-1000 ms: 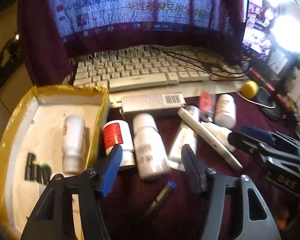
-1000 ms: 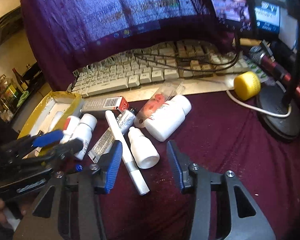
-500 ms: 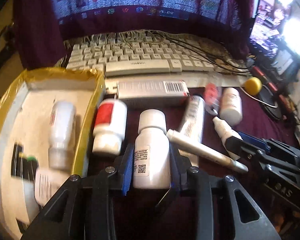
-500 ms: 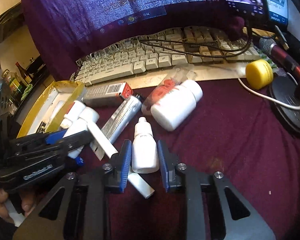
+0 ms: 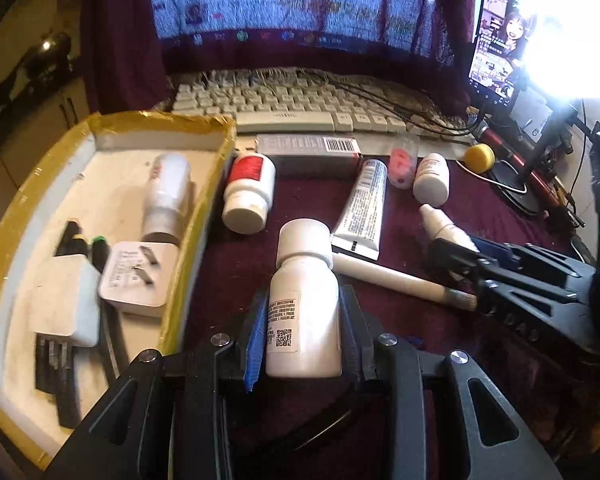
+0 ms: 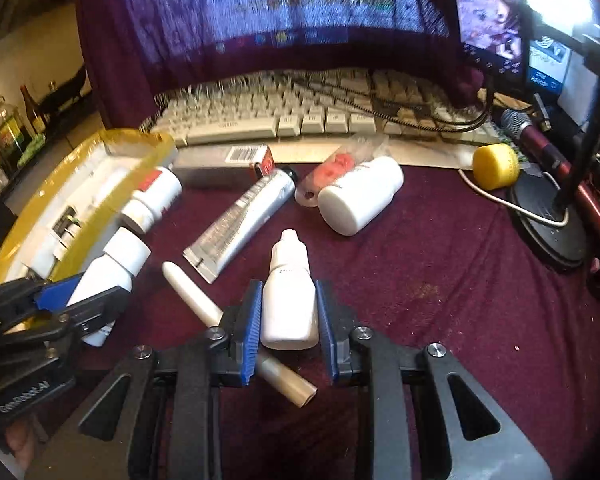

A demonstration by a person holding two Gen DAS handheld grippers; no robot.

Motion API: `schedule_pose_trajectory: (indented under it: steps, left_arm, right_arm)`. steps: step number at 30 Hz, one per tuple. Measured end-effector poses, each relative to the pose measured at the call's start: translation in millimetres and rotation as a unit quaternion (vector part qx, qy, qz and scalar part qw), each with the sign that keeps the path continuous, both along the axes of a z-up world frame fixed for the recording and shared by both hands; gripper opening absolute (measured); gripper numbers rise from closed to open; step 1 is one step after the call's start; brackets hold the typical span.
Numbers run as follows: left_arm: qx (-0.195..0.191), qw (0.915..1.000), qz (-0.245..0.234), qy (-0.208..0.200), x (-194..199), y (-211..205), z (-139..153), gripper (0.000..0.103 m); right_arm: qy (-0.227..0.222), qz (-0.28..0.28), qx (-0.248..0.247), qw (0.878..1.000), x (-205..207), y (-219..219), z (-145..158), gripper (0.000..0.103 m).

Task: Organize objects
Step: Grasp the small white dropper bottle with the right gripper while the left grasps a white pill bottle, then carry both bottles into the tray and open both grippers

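Observation:
My left gripper point(image 5: 303, 328) is shut on a white pill bottle point(image 5: 304, 304) with a QR label, held above the maroon cloth beside the yellow-rimmed tray point(image 5: 220, 128). My right gripper point(image 6: 287, 316) is shut on a small white dropper bottle point(image 6: 289, 292), lifted over a white pen point(image 6: 236, 332). On the cloth lie a red-labelled bottle point(image 5: 248, 192), a silver tube point(image 5: 362, 204), a barcoded box point(image 5: 308, 148), a white bottle point(image 6: 360, 196) and a clear packet with pink pieces point(image 6: 336, 172). The tray holds a white bottle point(image 5: 166, 192) and white chargers point(image 5: 136, 280).
A beige keyboard point(image 5: 284, 108) lies behind the objects under a cloth-draped monitor point(image 5: 300, 8). A yellow foam ball point(image 6: 495, 166), a microphone point(image 6: 532, 136), a round black stand base point(image 6: 552, 224) and a phone point(image 5: 496, 44) crowd the right side.
Both grippers went from open to shut, the left on the white pill bottle and the right on the dropper bottle. Both bottles have since been lifted off the cloth.

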State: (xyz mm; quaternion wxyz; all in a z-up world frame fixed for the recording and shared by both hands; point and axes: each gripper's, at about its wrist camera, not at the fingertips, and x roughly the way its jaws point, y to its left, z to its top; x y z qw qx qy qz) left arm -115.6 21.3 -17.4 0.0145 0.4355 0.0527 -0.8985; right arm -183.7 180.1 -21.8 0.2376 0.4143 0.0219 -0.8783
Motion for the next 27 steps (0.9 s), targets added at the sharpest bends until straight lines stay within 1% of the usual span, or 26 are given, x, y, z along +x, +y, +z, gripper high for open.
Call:
schedule_pose_trajectory:
  steps: [3, 7, 10, 15, 18, 23, 27]
  left_arm:
    - [-0.012, 0.9999, 0.006, 0.011, 7.0, -1.4, 5.2, 0.03]
    - [-0.009, 0.9997, 0.01, 0.02, 16.2, -7.9, 12.5, 0.03]
    - [-0.009, 0.9996, 0.015, 0.023, 21.1, -14.0, 15.5, 0.03]
    - [0.041, 0.9988, 0.02, 0.015, 29.5, -36.1, 16.9, 0.03]
    - [0.06, 0.9975, 0.035, 0.017, 41.8, -54.8, 22.2, 0.03]
    - [0.074, 0.9946, 0.07, 0.021, 62.2, -87.7, 32.5, 0.03]
    - [0.084, 0.9906, 0.103, 0.034, 79.3, -116.0, 43.9, 0.03]
  right_arm:
    - [0.003, 0.009, -0.024, 1.0, 6.7, -0.5, 8.4, 0.024]
    - [0.009, 0.033, -0.046, 0.998, 19.3, -13.1, 18.0, 0.024]
    - [0.009, 0.051, -0.051, 0.997, 27.4, -25.0, 21.5, 0.024]
    - [0.003, 0.087, -0.069, 0.994, 41.2, -45.0, 27.2, 0.024]
    - [-0.002, 0.115, -0.079, 0.99, 51.7, -58.7, 31.5, 0.024]
    - [-0.003, 0.155, -0.086, 0.984, 67.6, -84.5, 37.1, 0.024]
    - [-0.002, 0.175, -0.076, 0.982, 69.8, -105.0, 37.9, 0.024]
